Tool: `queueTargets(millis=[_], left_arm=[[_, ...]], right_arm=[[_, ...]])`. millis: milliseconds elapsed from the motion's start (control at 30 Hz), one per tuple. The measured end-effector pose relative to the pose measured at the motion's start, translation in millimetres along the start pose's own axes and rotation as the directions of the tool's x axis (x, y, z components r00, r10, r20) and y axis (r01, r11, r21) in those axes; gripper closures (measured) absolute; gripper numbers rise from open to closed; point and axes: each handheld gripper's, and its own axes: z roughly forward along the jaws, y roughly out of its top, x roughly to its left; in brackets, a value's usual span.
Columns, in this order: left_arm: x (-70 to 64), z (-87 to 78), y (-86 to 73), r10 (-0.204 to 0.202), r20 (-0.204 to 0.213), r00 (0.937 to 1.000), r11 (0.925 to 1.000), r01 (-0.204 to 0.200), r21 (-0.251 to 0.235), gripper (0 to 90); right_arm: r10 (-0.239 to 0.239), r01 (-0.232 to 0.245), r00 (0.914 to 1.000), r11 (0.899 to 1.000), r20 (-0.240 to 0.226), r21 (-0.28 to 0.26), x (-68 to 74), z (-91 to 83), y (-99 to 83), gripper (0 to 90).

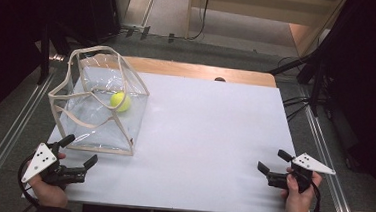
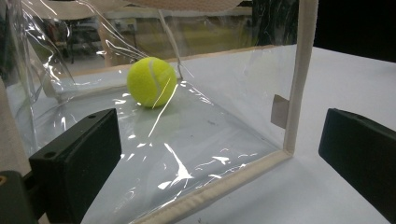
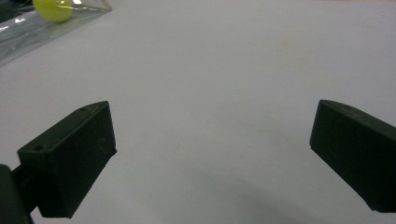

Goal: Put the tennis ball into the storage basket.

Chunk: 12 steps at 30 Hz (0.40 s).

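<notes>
A: Why do I park the left gripper (image 1: 79, 153) beside the clear bag (image 1: 99, 125)?

B: Its jaws are spread wide and empty at the bag's near corner, lined up for the beige trim. The right gripper (image 1: 269, 165), also spread and empty, waits well apart on the white table (image 1: 209, 137).

A: Bag's look?

B: It stands at the table's far left: transparent, creased, glossy, handles up. A yellow tennis ball (image 2: 152, 81) sits inside, probably on its floor.
</notes>
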Motion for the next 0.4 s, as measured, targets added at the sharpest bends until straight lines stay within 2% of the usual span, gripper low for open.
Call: queueTargets(millis=[133, 233, 400], left_arm=[[0.1, 0.1, 0.1, 0.000, -0.001, 1.0000, 1.0000, 0.000, 0.001, 0.0], [0.1, 0.7, 0.2, -0.003, -0.002, 1.0000, 1.0000, 0.003, 0.000, 0.0], [1.3, 2.8, 0.9, -0.007, -0.013, 0.9999, 0.9999, 0.007, 0.012, 0.0]], right_arm=[[0.024, -0.024, 0.9992, 1.000, 0.032, -0.019, -3.6, -3.0, -2.8, 0.0], [0.022, -0.021, 0.9991, 0.999, 0.037, -0.025, -4.9, -3.1, -3.7, 0.0], [0.025, -0.025, 0.9977, 1.000, 0.063, -0.008, -2.3, -2.6, -4.8, 0.0]])
